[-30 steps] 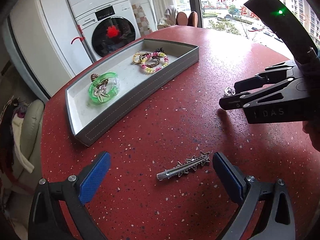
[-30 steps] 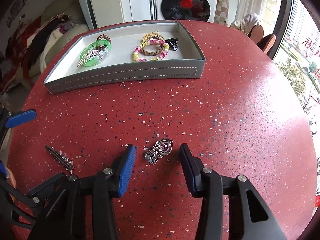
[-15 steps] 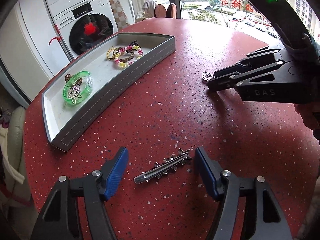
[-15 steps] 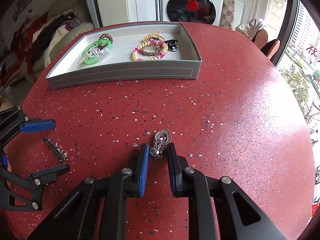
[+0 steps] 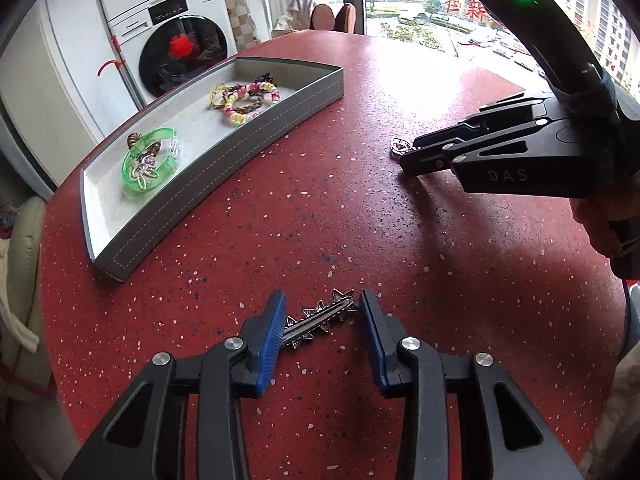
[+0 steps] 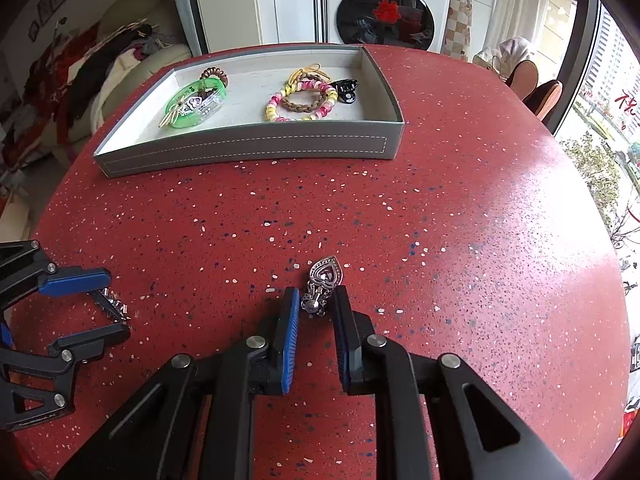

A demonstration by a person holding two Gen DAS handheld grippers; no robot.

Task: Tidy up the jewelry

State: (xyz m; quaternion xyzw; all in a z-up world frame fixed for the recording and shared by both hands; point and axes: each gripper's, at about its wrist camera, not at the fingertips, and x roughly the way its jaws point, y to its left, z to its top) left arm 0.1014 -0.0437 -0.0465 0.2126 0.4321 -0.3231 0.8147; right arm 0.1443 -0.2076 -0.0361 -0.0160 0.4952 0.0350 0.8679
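On the red speckled table (image 5: 360,216), our left hand-held gripper (image 5: 322,322) brackets the silver star-studded hair clip (image 5: 320,318), not yet closed — we should squeeze squarely. Our right hand-held gripper (image 6: 316,312) pinches the silver heart-shaped pendant (image 6: 322,284) — lift gently toward the grey tray (image 6: 248,152).

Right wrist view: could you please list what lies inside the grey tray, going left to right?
Translucent green bangle → pink-and-yellow beaded bracelet → small black hair clip, all inside the grey tray.
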